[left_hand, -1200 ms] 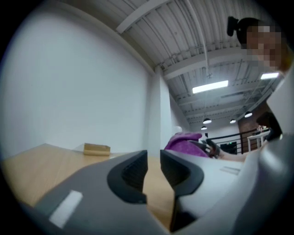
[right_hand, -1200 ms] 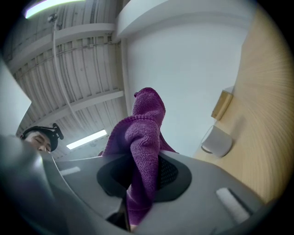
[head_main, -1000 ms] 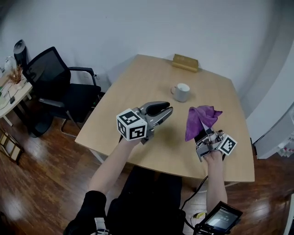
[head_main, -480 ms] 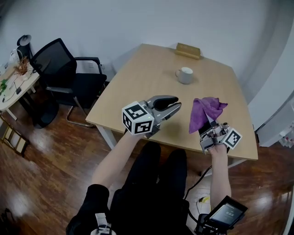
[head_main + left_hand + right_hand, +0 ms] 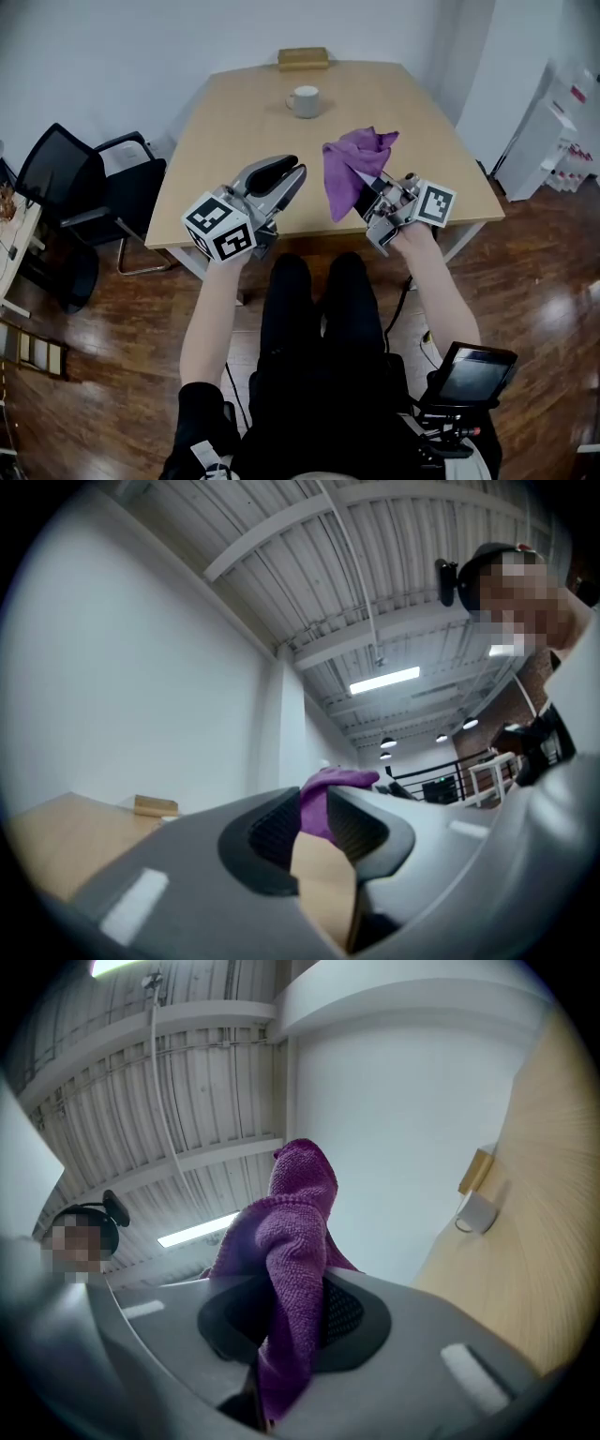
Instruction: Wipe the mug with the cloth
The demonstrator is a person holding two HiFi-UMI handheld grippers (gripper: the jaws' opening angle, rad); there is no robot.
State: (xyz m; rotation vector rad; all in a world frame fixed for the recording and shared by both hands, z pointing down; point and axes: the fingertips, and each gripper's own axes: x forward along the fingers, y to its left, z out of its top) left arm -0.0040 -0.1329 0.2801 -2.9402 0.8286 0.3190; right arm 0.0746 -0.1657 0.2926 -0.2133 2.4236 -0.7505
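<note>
Holding purple cloth upright, right tool hovers over the near edge of the bench in head view; white mug stands at the far end, well apart. Left gripper view: left tool jaws apart, nothing between. Right gripper view: jaws clamped on the cloth.

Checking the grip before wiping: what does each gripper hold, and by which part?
Right gripper: the purple cloth, pinched by one bunched end between its jaws. Left gripper: nothing, jaws apart.
</note>
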